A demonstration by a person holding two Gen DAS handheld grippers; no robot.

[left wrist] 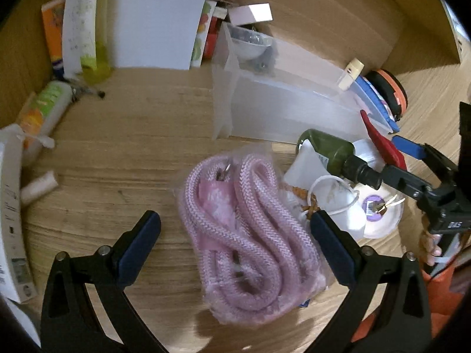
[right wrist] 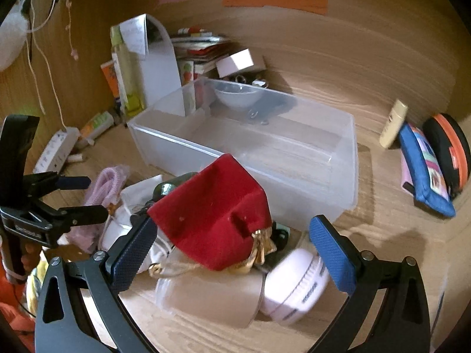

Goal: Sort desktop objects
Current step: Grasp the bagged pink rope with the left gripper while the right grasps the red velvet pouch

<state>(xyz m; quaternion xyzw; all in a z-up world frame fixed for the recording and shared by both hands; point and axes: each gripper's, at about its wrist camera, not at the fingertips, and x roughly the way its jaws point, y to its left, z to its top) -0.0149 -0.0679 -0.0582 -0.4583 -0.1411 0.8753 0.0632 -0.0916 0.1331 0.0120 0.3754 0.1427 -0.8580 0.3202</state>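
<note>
A pink braided rope in a clear bag (left wrist: 244,235) lies on the wooden desk. My left gripper (left wrist: 235,247) is open, one finger on each side of the bag. A red velvet pouch (right wrist: 215,214) with gold trim rests on a pile of small items, between the wide-open fingers of my right gripper (right wrist: 232,253); its left corner is close to the left pad (right wrist: 132,253). Under the pouch are a dark green bottle (left wrist: 329,150), a white jar (right wrist: 297,285) and a clear cup (right wrist: 206,297). A clear plastic box (right wrist: 338,153) stands just behind the pile.
A white bowl (right wrist: 238,97) sits at the box's far end. Papers and books (left wrist: 153,20) crowd the back corner. A power strip (right wrist: 56,150) lies left. A blue pouch (right wrist: 424,170), an orange-rimmed round case (right wrist: 450,150) and a cream tube (right wrist: 393,123) lean on the right wall.
</note>
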